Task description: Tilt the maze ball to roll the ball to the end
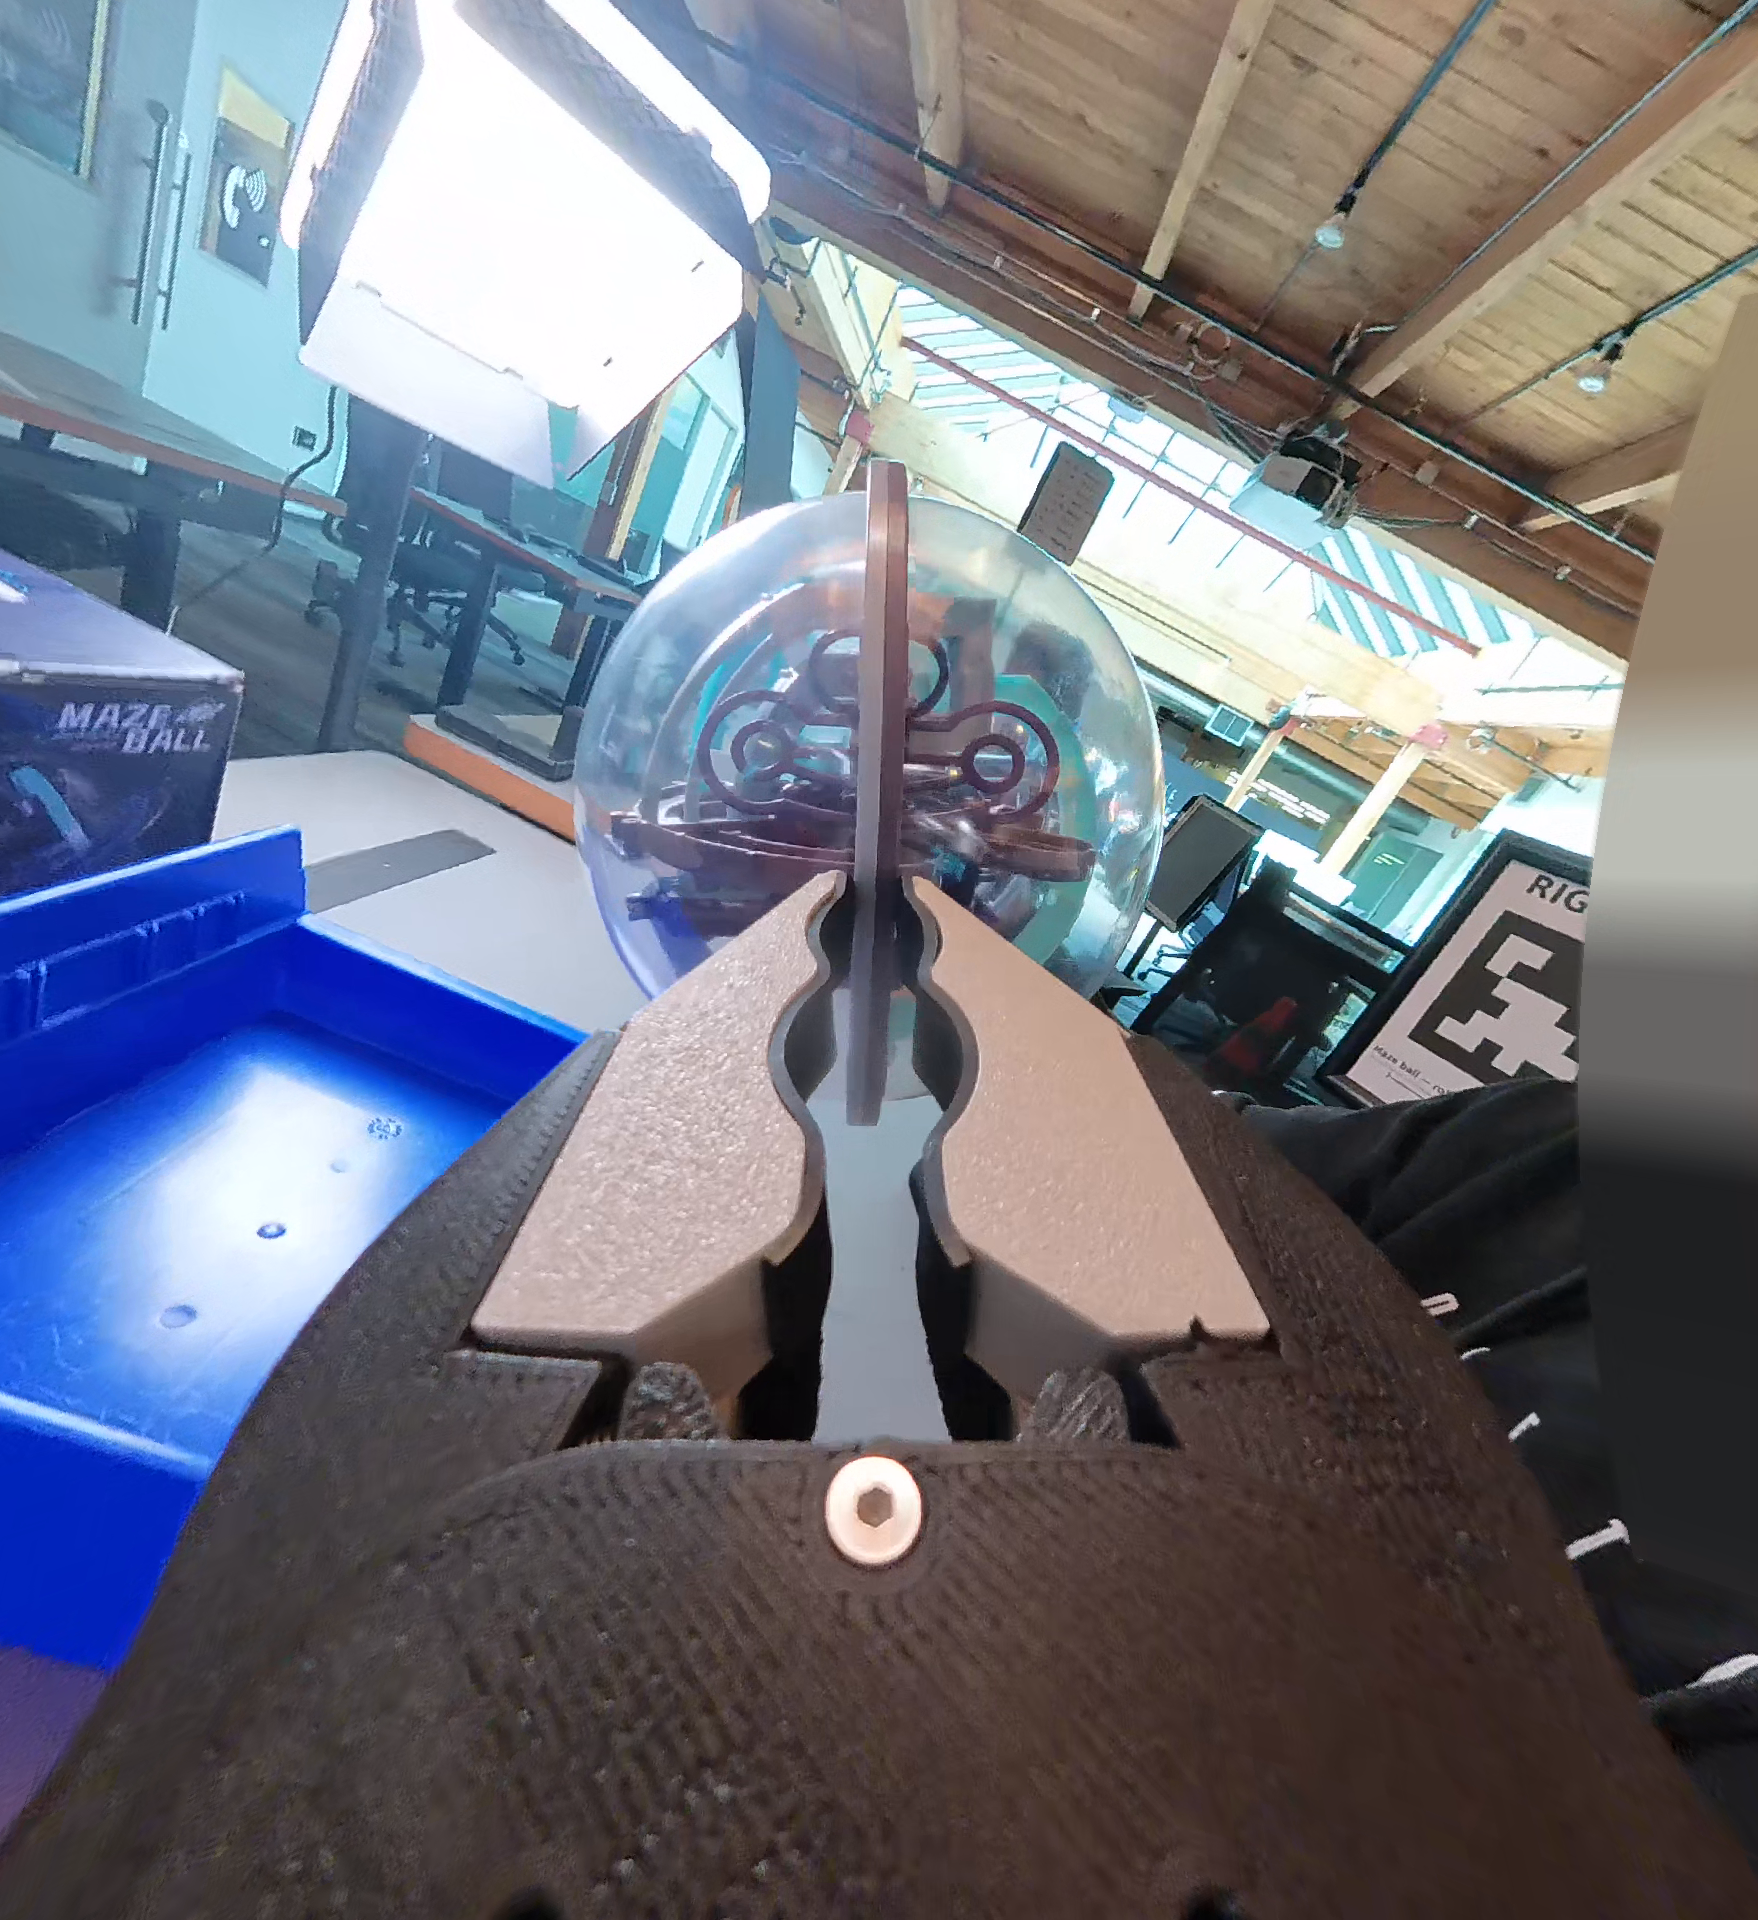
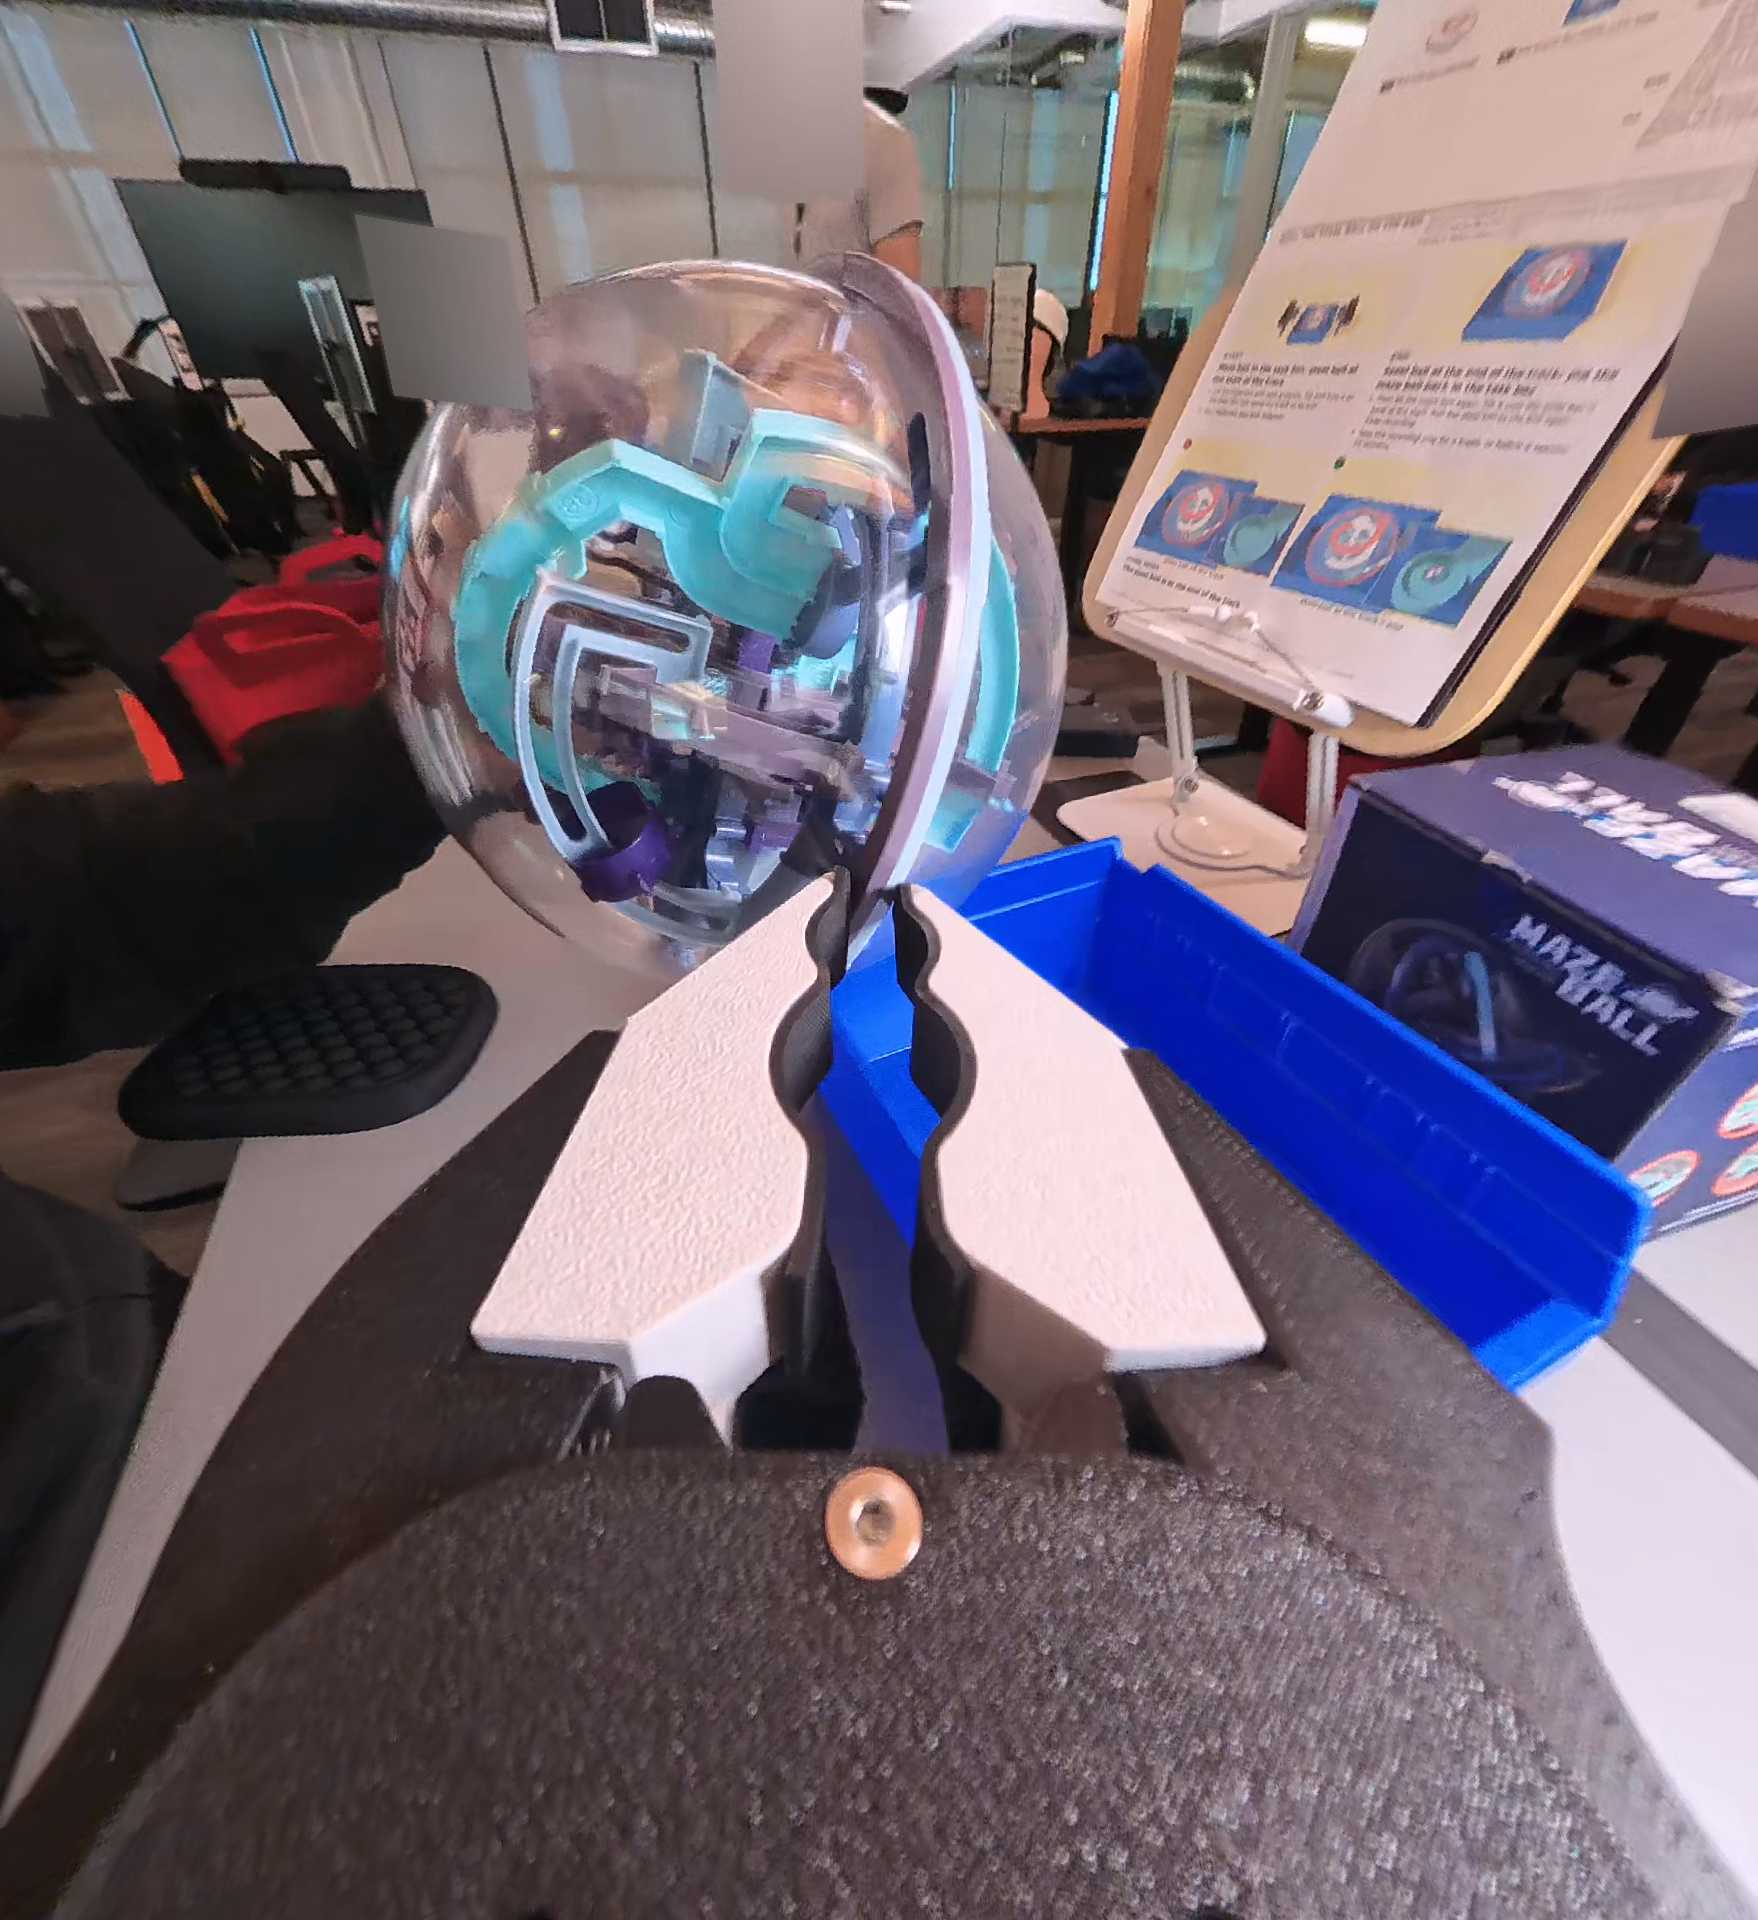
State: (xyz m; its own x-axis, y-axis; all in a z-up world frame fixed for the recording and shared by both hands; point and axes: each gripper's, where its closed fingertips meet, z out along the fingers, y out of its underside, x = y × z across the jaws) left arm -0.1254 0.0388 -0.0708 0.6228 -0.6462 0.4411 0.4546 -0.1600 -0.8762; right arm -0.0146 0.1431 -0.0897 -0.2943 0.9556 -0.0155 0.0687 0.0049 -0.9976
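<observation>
The left wrist view looks forward and steeply upward toward the ceiling, close behind its fingers (image 1: 709,1122); the right wrist view looks more level across the room; both share the maze ball (image 1: 870,748) (image 2: 719,613), very near, blue bin (image 1: 179,1143) (image 2: 1270,1049) and box (image 1: 64,748) (image 2: 1540,956).

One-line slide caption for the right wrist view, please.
Right gripper pinches the flat rim of the clear maze ball, held above the table beside a blue bin.
</observation>
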